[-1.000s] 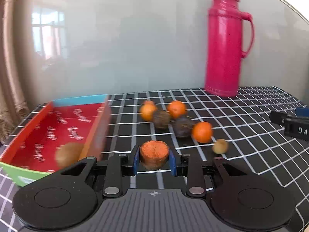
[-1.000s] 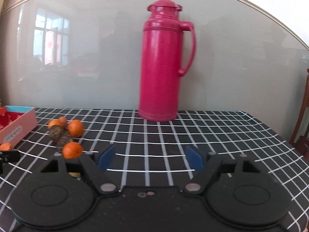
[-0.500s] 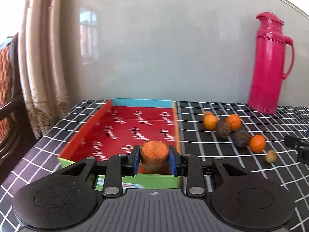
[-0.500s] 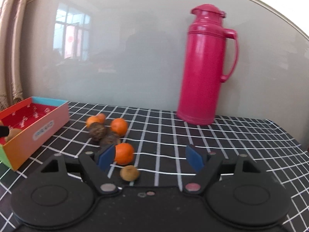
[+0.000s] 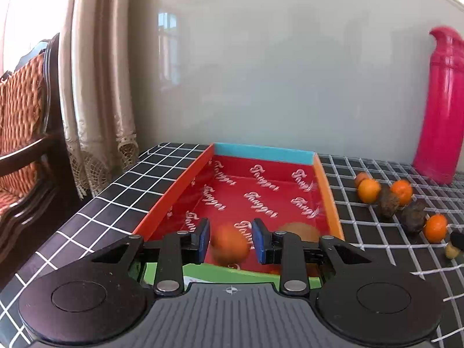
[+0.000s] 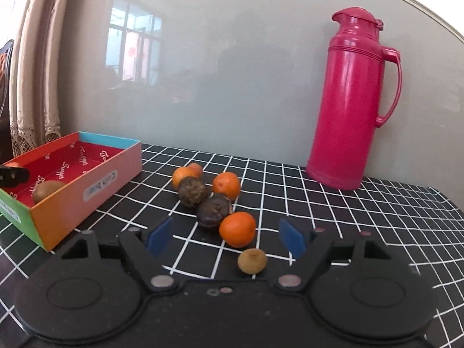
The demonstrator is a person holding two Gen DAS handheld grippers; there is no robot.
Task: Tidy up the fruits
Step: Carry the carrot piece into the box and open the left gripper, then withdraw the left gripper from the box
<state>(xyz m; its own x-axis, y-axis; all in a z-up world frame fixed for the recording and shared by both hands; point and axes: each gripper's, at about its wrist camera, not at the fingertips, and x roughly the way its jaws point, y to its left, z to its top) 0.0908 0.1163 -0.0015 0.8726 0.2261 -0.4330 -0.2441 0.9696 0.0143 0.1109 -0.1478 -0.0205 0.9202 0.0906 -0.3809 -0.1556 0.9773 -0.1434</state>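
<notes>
Black white-gridded bench [image 6: 348, 217] runs across the lower frame of both views. Pink flask [image 6: 348, 101] stands upright at upper right of the right wrist view, well apart from the rest. Red-lined box [image 5: 327, 191] lies in the centre of the left wrist view, at far left in the right wrist view. Left gripper [image 5: 229, 240] hangs over the near end of the box, jaws narrowly apart. A blurred orange fruit [image 5: 229, 246] sits low between them, with a sliver of red lining visible beside the right pad. A brown fruit [image 5: 295, 230] rests in the box just right of it. Right gripper [image 6: 226, 236] is at lower centre, jaws wide, clamping nothing. A mandarin [image 6: 237, 229] and a small tan fruit [image 6: 251, 260] lie on the bench between them; two dark fruits [image 6: 214, 211] and more mandarins lie just beyond.
</notes>
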